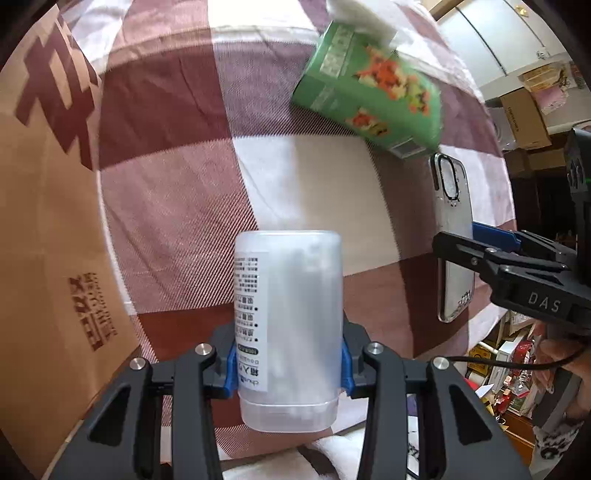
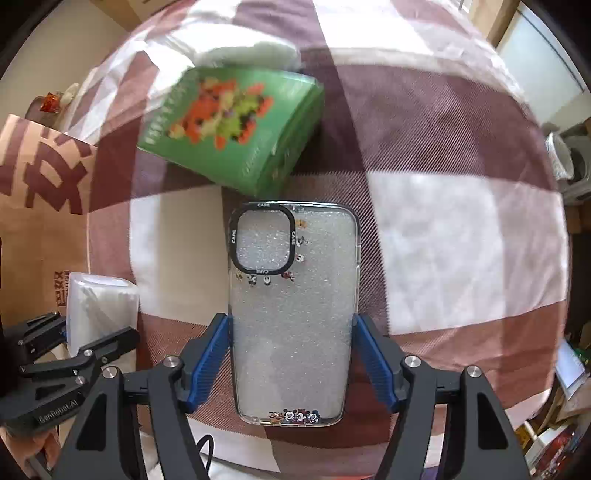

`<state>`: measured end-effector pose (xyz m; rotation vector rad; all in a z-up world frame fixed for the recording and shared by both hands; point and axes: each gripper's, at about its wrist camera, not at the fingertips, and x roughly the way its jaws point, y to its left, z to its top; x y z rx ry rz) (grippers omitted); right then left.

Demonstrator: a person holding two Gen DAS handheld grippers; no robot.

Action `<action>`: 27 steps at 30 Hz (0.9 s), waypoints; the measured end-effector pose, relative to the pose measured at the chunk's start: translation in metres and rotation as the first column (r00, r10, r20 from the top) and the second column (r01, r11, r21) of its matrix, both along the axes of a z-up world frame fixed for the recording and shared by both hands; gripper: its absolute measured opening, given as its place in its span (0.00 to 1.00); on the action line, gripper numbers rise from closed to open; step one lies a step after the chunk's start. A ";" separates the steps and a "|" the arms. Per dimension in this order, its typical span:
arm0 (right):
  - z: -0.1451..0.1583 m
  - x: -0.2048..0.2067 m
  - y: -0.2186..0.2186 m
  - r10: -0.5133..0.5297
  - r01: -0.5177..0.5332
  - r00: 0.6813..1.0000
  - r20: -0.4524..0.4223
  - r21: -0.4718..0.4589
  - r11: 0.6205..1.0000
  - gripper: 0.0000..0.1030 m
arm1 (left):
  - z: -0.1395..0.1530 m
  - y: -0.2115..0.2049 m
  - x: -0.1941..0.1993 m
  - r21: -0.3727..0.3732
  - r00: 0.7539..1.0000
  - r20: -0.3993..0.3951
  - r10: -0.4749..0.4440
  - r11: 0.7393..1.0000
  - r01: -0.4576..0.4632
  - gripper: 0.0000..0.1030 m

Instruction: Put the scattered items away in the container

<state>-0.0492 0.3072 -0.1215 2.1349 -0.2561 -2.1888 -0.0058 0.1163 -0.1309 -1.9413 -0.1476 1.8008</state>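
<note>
My left gripper (image 1: pixel 288 365) is shut on a translucent plastic case of cotton swabs (image 1: pixel 288 325), held upright above the checked cloth. It also shows in the right wrist view (image 2: pixel 99 310). My right gripper (image 2: pixel 291 354) is shut on a clear glitter phone case (image 2: pixel 293 314) with a black camera ring and cartoon stickers; it shows edge-on in the left wrist view (image 1: pixel 454 236). A green box (image 1: pixel 373 96) with a colourful picture lies on the cloth beyond both; it also shows in the right wrist view (image 2: pixel 229 133). A brown paper bag (image 1: pixel 48 221) stands at the left.
The red and white checked cloth (image 1: pixel 177 192) covers the surface. A white soft item (image 1: pixel 362 14) lies behind the green box. Cardboard boxes (image 1: pixel 524 118) and clutter sit off the right edge. The bag also shows in the right wrist view (image 2: pixel 40 206).
</note>
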 end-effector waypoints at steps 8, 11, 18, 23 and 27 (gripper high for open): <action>0.043 0.010 -0.001 0.061 -0.063 0.996 -0.064 -0.023 0.998 0.68 | 0.025 -0.014 0.001 0.032 0.999 -0.019 0.026 0.999 -0.025 0.40; 0.064 0.015 -0.009 0.072 -0.076 0.993 -0.095 -0.033 0.997 0.68 | 0.046 -0.016 -0.001 0.048 0.998 -0.054 0.033 0.998 -0.030 0.40; 0.073 -0.011 -0.062 0.117 -0.123 0.980 -0.159 -0.030 0.992 0.68 | 0.086 -0.018 -0.006 0.052 0.990 -0.113 0.083 0.996 -0.077 0.40; 0.083 -0.027 -0.092 0.147 -0.158 0.970 -0.193 -0.043 0.987 0.68 | 0.114 -0.034 -0.010 0.029 0.977 -0.170 0.132 0.991 -0.129 0.40; 0.097 -0.036 -0.112 0.187 -0.204 0.957 -0.222 -0.053 0.978 0.68 | 0.130 -0.055 -0.010 0.029 0.963 -0.201 0.179 0.984 -0.177 0.40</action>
